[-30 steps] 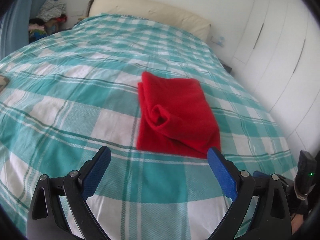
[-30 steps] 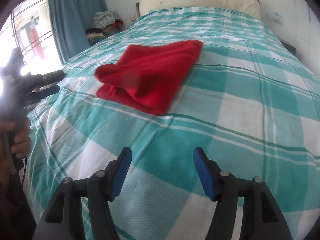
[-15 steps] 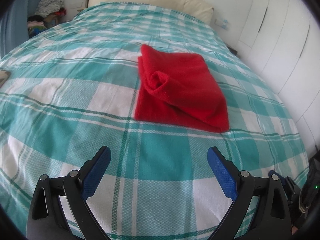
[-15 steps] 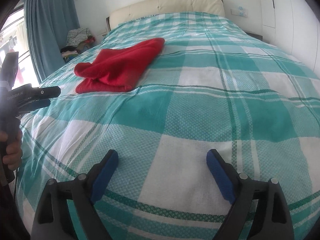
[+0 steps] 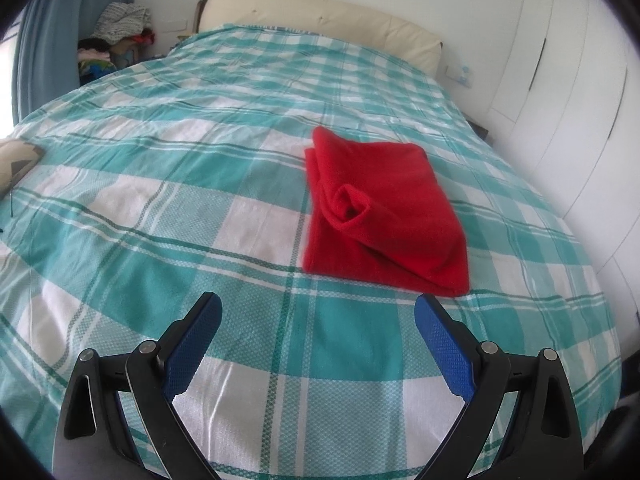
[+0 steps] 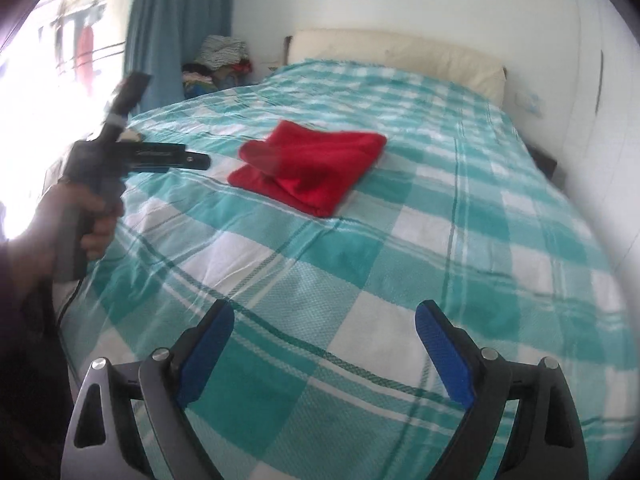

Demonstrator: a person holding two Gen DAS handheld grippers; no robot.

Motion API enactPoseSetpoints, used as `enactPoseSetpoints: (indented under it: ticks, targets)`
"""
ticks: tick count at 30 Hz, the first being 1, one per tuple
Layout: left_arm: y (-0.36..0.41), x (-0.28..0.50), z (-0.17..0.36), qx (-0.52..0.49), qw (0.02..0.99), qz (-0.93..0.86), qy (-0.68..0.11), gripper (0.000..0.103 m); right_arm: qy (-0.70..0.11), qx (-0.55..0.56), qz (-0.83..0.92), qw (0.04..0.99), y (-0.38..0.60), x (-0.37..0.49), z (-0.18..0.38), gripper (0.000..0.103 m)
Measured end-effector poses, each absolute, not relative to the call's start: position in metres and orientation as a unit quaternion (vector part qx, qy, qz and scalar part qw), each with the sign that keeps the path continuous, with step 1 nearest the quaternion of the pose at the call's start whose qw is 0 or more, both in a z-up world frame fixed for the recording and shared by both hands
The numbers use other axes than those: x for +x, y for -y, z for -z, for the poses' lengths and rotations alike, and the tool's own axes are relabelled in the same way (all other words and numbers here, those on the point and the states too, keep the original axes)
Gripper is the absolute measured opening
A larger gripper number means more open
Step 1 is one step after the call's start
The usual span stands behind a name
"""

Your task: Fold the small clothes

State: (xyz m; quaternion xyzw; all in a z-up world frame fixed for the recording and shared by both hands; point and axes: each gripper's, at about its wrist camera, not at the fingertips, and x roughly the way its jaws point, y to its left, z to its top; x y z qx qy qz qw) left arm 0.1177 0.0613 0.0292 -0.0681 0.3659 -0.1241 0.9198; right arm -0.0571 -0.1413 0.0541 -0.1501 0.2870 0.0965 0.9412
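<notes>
Folds hide inner layers of red garment (image 5: 384, 208) on bedspread (image 5: 160, 208).

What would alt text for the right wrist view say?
A folded red cloth lies on a teal-checked bed. The open right tool, holding nothing, frames the bottom; at left a hand holds the left tool.
</notes>
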Motion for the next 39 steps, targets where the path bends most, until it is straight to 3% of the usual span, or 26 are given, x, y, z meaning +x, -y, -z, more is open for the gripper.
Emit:
enactPoseSetpoints:
  ticks: [4,15,23,29,34,39]
  targets:
    - [-0.064,0.118,-0.030,-0.070,0.923,0.118,-0.360,0.098,-0.224,-0.273,-0.082,0.932,0.132,-0.100,-0.088,0.092]
    - [-0.063,0.110,-0.029,-0.039,0.932,0.098,-0.348,0.098,-0.258,-0.225,-0.020,0.939,0.139,-0.072,-0.063,0.092]
    - [-0.070,0.125,-0.045,-0.054,0.924,0.105,-0.363,0.098,-0.294,-0.060,-0.057,0.952,0.174,-0.011,-0.045,0.092]
    - [-0.024,0.217,-0.069,-0.075,0.897,0.190,-0.392,0.099,-0.320,0.033,-0.094,0.942,0.190,0.103,-0.031,0.092]
    - [-0.004,0.308,-0.018,-0.045,0.871,0.138,-0.469,0.098,-0.365,0.184,-0.135,0.903,0.211,0.227,-0.009,0.092]
    - [-0.019,0.330,0.021,-0.043,0.859,0.110,-0.498,0.099,-0.412,0.312,-0.154,0.842,0.214,0.312,0.038,0.090]
